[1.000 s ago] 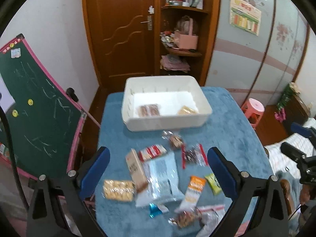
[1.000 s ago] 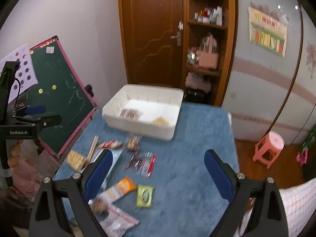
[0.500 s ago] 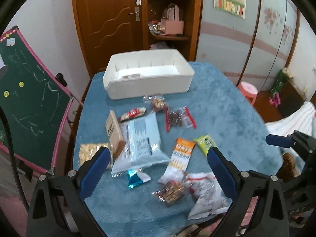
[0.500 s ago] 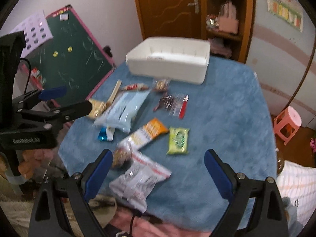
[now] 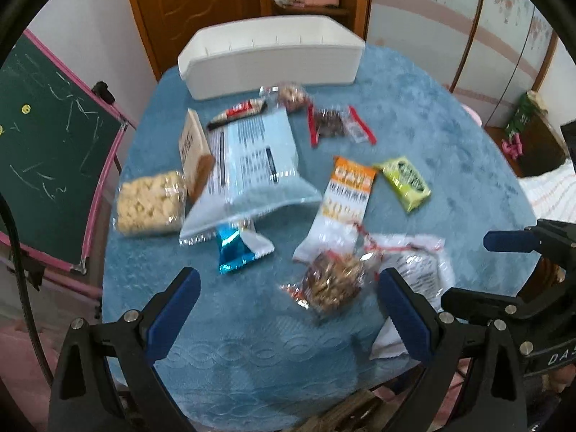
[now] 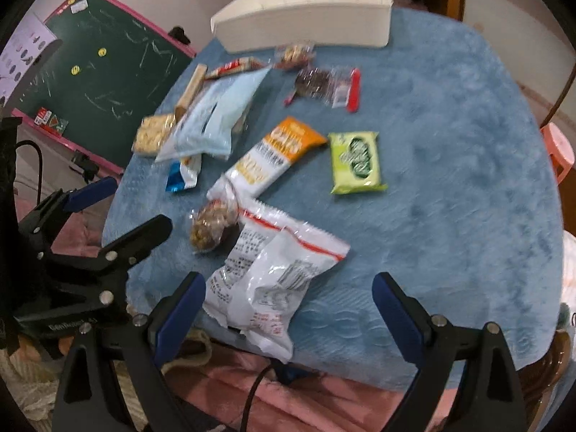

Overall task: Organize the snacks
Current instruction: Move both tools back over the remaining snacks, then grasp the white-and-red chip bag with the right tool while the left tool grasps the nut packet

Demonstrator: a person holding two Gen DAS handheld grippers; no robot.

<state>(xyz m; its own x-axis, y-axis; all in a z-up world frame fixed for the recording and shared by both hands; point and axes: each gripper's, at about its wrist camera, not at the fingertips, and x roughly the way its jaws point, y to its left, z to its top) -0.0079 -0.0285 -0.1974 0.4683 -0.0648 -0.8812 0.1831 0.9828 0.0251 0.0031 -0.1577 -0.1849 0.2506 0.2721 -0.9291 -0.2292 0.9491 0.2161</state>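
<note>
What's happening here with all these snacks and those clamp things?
A person holds two blue-padded grippers, left and right, both open and empty, above a blue-covered table. Many snack packets lie loose, including a crinkled white bag and a green packet. The white plastic bin waits at the far edge.

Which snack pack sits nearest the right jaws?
The white crinkled bag with the red stripe, overhanging the table's near edge by the right gripper. Every other pack lies farther toward the white bin.
</note>
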